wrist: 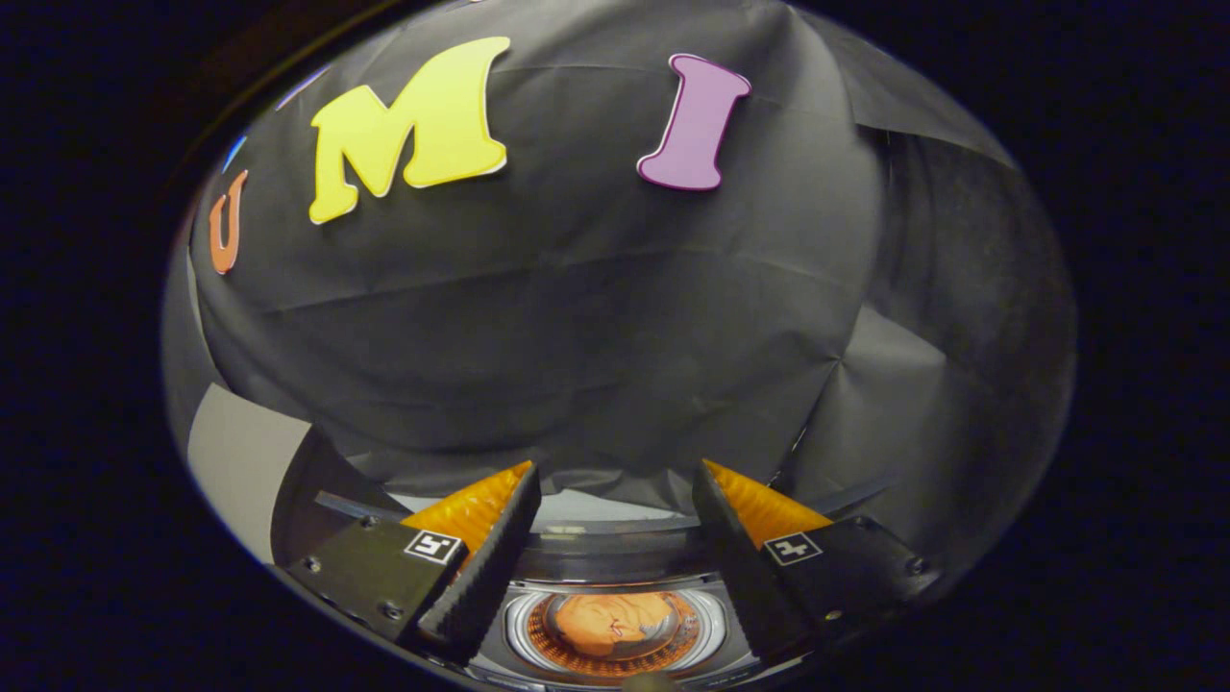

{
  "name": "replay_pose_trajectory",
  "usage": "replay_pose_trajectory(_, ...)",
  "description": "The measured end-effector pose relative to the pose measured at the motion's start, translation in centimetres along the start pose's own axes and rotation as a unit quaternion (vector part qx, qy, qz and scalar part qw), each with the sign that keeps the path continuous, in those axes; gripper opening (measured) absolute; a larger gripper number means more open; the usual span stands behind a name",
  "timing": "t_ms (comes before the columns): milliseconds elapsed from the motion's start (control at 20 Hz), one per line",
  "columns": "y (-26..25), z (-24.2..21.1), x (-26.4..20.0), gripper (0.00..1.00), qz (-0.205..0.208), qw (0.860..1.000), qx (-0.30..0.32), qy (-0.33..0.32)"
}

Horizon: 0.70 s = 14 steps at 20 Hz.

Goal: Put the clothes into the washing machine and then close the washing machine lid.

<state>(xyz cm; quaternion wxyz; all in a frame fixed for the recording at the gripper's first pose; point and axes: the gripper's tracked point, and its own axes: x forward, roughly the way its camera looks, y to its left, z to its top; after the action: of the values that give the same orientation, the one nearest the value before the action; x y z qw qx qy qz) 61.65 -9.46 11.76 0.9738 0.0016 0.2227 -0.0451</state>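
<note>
The gripper [615, 481] sat at the bottom centre of the frame with its two fingers [485, 567] spread wide apart, holding nothing. In the gap between the fingers, at the very bottom of the frame, the washing machine [615, 562] was visible from above, its round drum opening uncovered. An orange garment [605, 620] lay bunched inside the drum, below the fingers and not touching them. The raised lid [615, 509] appeared as a curved pale edge just beyond the fingertips, behind the opening. Beyond the machine, the black cloth wall [577, 317] occupied the centre and upper part of the frame. A pale panel [235, 461] showed at the lower left, beside the left finger.
</note>
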Motion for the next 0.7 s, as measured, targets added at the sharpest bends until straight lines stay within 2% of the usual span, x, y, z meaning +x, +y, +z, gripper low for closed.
replay_pose_trajectory(700,-0.3,-3.2,-3.7,0.99,0.000,1.000,-0.007,-0.014)
